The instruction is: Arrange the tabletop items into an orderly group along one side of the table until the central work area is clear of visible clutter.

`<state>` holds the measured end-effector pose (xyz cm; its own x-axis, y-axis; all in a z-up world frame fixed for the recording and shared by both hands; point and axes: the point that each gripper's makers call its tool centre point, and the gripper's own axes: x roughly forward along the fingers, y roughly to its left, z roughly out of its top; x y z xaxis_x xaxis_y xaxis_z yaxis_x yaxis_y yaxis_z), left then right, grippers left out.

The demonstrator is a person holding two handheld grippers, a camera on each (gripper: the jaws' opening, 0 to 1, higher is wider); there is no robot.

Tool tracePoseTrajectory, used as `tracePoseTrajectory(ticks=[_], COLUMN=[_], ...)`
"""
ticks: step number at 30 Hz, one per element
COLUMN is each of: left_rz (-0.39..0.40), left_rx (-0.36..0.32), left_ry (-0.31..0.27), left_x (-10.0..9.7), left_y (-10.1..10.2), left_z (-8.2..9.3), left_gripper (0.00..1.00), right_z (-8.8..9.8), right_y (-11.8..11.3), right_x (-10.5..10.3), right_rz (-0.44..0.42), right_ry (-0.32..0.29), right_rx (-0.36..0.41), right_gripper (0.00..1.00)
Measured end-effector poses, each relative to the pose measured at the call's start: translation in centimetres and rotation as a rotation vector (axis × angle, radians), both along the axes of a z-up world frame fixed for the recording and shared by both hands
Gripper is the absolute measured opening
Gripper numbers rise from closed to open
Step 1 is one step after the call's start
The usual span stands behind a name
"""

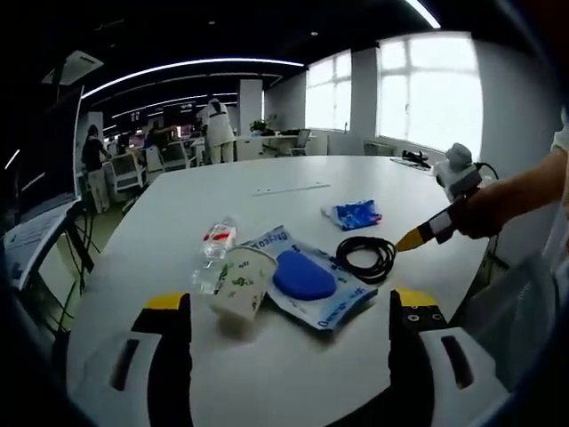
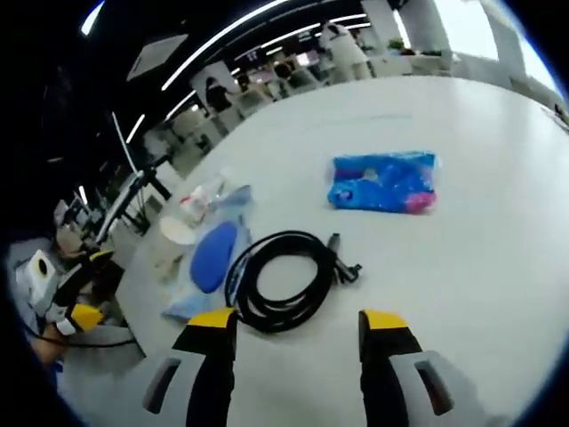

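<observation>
On the white table [image 1: 293, 374] lie a tipped paper cup [image 1: 242, 283], a clear plastic bottle [image 1: 215, 251] behind it, a wipes pack [image 1: 313, 286] with a blue oval on top, a coiled black cable [image 1: 365, 258] and a small blue packet [image 1: 354, 214]. My left gripper [image 1: 289, 313] stands open just short of the cup and wipes pack. My right gripper [image 2: 296, 322] is open right before the black cable [image 2: 280, 277], with the blue packet [image 2: 384, 182] beyond it. The right gripper [image 1: 437, 228] also enters the left gripper view, held by a hand, its yellow tip beside the cable.
A long white strip [image 1: 291, 189] lies farther back on the table. Desks, chairs and standing people [image 1: 216, 129] fill the room behind. Bright windows [image 1: 427, 89] line the far right. The table's left edge [image 1: 107, 267] drops off toward a monitor and cables.
</observation>
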<state>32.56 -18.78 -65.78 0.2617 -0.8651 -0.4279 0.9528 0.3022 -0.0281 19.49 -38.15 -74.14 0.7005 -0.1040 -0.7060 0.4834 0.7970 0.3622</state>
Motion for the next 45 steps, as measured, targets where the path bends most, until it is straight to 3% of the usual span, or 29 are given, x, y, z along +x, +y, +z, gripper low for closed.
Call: tracePoseTrajectory(ticks=[12,18,23,26,29,31,33,36,39,41,45], left_rz=[-0.054,-0.079,-0.087,-0.089,-0.089,-0.087,-0.085,-0.081,-0.069,-0.060,-0.057], left_rx=[0.042,0.063,0.065,0.067,0.066,0.066,0.067,0.066,0.056,0.051,0.055], left_ry=[-0.022,-0.025,-0.031,-0.023,-0.025,-0.026,-0.024,-0.021,-0.009,0.001,0.011], left_x=[-1.0,-1.4,-1.5,-1.6,-1.6,-1.6,-1.5,-1.4,-1.2,-1.0,-1.0], left_y=[-0.3,-0.4,-0.5,-0.4,-0.4,-0.4,-0.4,-0.3,-0.2,-0.2,-0.2], left_z=[-0.6,-1.0,-1.0,-1.0,-1.0,-1.0,-1.0,-1.0,-0.9,-0.9,-1.0], left_gripper=[0.90,0.88,0.87,0.85,0.85,0.85,0.84,0.83,0.83,0.83,0.82], right_z=[-1.9,-1.7,-2.0,-2.2,-2.3,-2.3,-2.4,-2.8,-2.7,-2.6,-2.4], right_y=[-0.3,-0.5,-0.7,-0.5,-1.0,-1.4,-2.0,-2.1,-1.8,-1.5,-1.5], right_x=[1.2,1.7,2.1,2.2,2.0,1.8,1.4,1.0,0.6,0.5,-0.1], right_rz=[0.023,0.017,0.037,0.075,0.056,0.030,-0.095,-0.170,-0.151,-0.207,-0.287], right_ry=[0.083,0.098,0.129,0.140,0.148,0.152,0.140,0.117,0.123,0.092,0.035], right_rx=[-0.033,-0.081,-0.147,-0.175,-0.177,-0.179,-0.085,0.043,0.068,0.151,0.230], right_gripper=[0.56,0.51,0.42,0.30,0.28,0.21,0.10,0.01,0.01,0.00,0.00])
